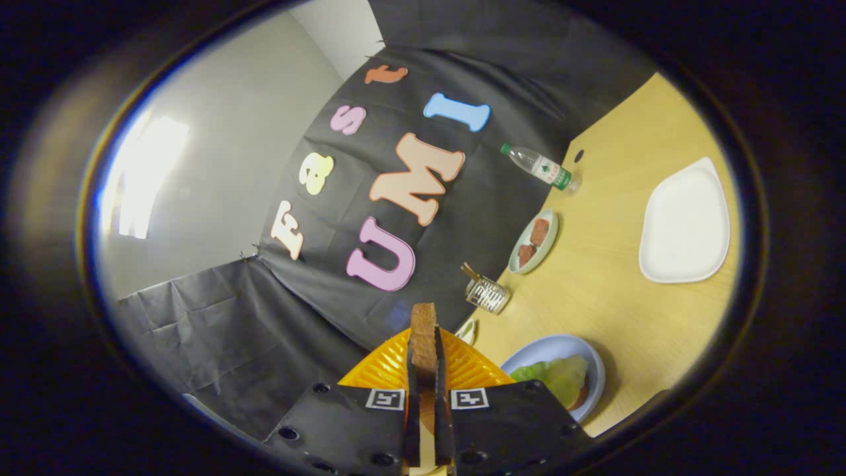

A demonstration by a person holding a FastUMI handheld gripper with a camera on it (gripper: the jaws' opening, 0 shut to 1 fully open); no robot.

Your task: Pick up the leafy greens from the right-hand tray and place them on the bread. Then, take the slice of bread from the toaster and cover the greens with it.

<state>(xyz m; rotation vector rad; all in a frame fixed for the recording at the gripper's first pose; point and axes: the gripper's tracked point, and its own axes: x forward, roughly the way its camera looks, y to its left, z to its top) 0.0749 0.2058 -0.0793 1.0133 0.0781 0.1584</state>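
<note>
We have the greens [554, 377] already lying on the bread in the blue plate [590, 357] on the bench [608, 291]. Our gripper [424, 370] clamps the toast slice [423, 337]; covering remains.

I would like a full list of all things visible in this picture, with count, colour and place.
slice of brown bread: one, brown, clamped between the fingers
orange ribbed tray: one, behind the slice
pale blue plate: one, right of the fingers
green leafy greens: one, on that plate
small green plate: one, with two reddish-brown pieces
wire toaster rack: one, silver, by the wall
clear water bottle: one, green cap
white tray: one, far right
wooden table: one, yellow
gripper: one, shut on the slice
</note>
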